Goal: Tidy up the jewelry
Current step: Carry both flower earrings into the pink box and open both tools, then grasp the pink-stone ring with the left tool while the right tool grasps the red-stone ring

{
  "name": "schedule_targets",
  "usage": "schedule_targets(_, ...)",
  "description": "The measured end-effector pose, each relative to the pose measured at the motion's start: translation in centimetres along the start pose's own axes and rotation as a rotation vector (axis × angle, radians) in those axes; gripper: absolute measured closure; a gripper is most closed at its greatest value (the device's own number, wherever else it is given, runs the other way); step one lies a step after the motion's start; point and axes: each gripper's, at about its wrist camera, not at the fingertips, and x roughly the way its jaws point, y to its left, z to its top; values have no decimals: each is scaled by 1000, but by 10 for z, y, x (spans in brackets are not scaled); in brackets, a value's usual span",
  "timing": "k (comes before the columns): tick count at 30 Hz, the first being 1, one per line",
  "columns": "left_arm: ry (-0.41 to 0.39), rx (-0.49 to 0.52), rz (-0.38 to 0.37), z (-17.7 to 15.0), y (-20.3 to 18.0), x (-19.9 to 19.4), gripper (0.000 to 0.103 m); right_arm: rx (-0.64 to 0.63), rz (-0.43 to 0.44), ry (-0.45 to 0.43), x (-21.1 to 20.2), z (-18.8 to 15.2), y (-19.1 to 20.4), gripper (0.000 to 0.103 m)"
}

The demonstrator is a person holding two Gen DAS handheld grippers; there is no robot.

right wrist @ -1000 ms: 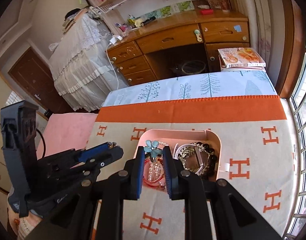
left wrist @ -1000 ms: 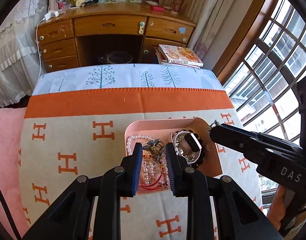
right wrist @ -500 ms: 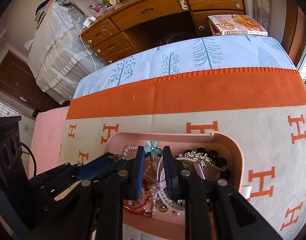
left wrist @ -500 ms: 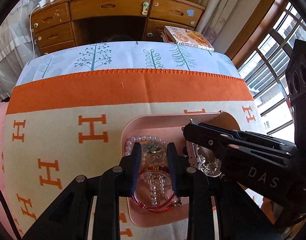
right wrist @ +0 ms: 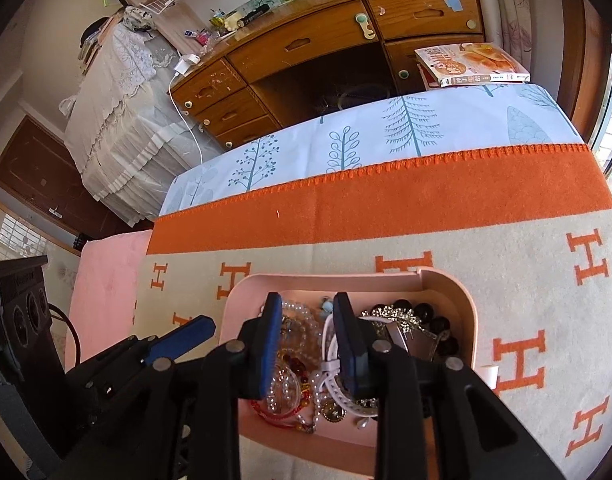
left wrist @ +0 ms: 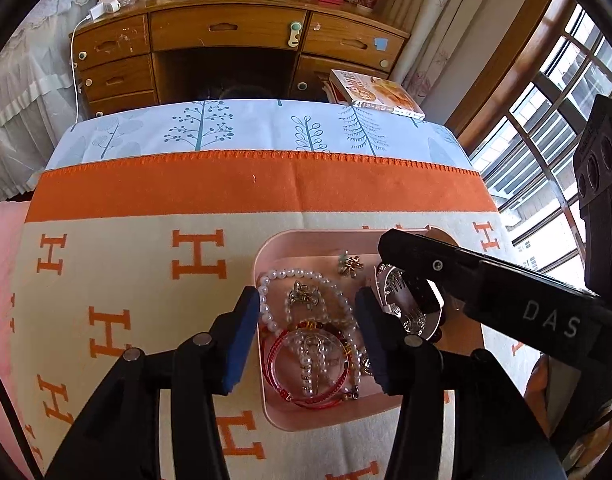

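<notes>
A pink tray (left wrist: 265, 256) (right wrist: 241, 292) sits on the H-patterned blanket and holds a heap of jewelry: a pearl bracelet (left wrist: 273, 276), red bangles (left wrist: 301, 396), a silver clip (left wrist: 301, 294), a small flower piece (left wrist: 350, 264) and dark beads (right wrist: 426, 312). My left gripper (left wrist: 308, 312) is open and empty, low over the tray's left half. My right gripper (right wrist: 308, 316) is open and empty above the jewelry; its arm (left wrist: 486, 284) crosses the tray's right side in the left wrist view.
The orange and cream blanket (left wrist: 145, 264) covers a table with a tree-print cloth (left wrist: 225, 128) behind. A wooden desk (left wrist: 225, 36) and a book (left wrist: 378, 92) stand beyond. Windows (left wrist: 566, 92) are at the right.
The right gripper has opened and let the blue flower piece fall into the tray. The left gripper has opened wider. Both have lowered toward the tray.
</notes>
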Motion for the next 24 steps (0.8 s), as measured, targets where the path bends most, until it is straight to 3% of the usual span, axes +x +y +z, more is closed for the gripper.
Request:
schedule_targets(9, -40, 5, 8, -17, -4, -30, 45, -75, -18, -43, -32, -23, 12, 76)
schedule_targets(12, -60, 18, 7, -27, -9, -48, 43, -100, -21, -87, -58, -39, 10, 76)
schedule_targets(16, -118, 48, 7, -45, -22, -79, 32, -106, -21, -132, -96, -62, -4, 76)
schedule_targets(24, -212, 151, -30, -88, -70, -122, 26, -156, -59, -199, -166, -116, -26, 76)
